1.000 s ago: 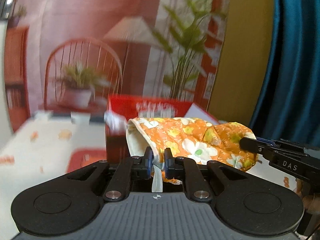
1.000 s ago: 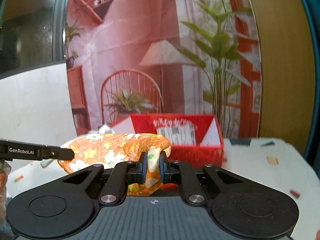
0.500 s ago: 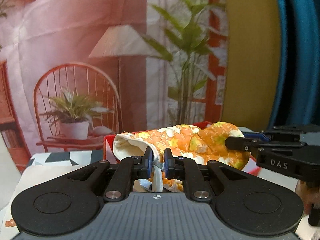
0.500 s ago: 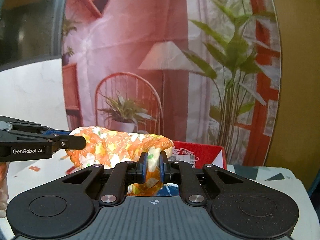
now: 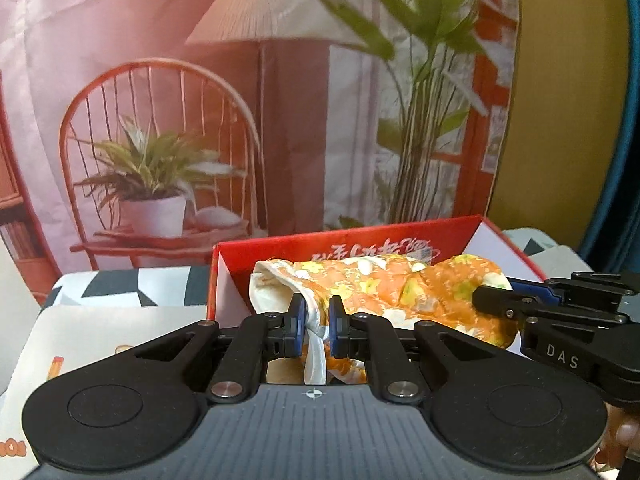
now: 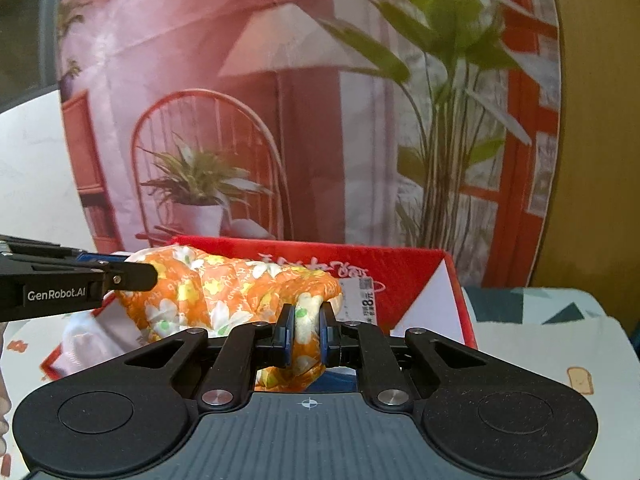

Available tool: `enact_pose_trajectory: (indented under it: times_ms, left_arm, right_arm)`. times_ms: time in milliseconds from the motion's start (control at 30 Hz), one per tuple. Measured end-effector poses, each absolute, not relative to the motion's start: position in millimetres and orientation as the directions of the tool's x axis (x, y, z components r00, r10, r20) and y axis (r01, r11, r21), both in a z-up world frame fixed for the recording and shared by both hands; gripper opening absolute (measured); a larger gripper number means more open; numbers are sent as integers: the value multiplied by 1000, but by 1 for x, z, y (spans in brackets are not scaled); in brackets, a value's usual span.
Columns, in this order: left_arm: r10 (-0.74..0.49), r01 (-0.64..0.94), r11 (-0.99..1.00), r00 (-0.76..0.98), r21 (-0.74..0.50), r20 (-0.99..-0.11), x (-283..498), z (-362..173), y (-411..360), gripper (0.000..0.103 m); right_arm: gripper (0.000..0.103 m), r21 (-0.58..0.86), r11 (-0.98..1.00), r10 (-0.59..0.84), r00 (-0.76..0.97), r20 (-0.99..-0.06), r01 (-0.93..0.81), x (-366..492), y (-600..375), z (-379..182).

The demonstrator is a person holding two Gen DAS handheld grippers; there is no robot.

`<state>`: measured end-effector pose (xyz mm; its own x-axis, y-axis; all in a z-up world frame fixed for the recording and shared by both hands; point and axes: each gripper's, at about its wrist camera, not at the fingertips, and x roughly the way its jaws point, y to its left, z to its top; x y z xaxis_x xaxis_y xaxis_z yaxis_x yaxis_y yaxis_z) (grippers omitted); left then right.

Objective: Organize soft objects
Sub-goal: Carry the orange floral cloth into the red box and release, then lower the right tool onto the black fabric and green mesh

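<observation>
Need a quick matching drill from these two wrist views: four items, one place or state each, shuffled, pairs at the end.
Items:
1. left gripper
2. right gripper
3. red box
4. floral cloth

Places or states:
A. stretched between both grippers over the box
B. shut on the cloth's white-lined edge
C. open-topped, on the patterned table
D. shut on an orange fold

Pairs: 1-B, 2-D, 3-C, 4-A

Black left gripper (image 5: 314,322), blue-padded fingers (image 5: 296,320), silver screws, grey ribbed base
</observation>
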<state>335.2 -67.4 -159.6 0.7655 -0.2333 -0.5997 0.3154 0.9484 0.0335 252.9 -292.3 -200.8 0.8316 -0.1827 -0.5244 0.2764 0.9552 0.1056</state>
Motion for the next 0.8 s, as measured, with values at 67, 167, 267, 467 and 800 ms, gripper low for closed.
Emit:
enact_pose_trajectory:
  times_ms: [67, 167, 267, 467, 800]
  left_arm:
    - [-223, 320, 946, 754, 48, -618, 339, -164, -69, 21]
    - [-238, 337, 940, 756, 51, -610, 337, -166, -68, 51]
    - [-243, 342, 938, 765, 56, -597, 331, -161, -67, 71]
    - [-274, 341, 940, 776, 12, -568, 313, -149, -63, 90]
    - [-281, 329, 944, 828, 15, -484, 237, -138, -48, 90]
  right_arm:
    - [11, 97, 953, -191, 820, -540, 286, 258, -293, -206]
    - [12, 112, 944, -197, 800, -567, 312, 264, -296, -213]
    - [16, 106, 934, -221, 787, -577, 340, 265, -297, -216]
    - [42, -5, 912, -351, 774, -527, 410, 249, -288, -213]
    - [42, 82, 927, -301, 855, -423, 367, 183, -272, -196]
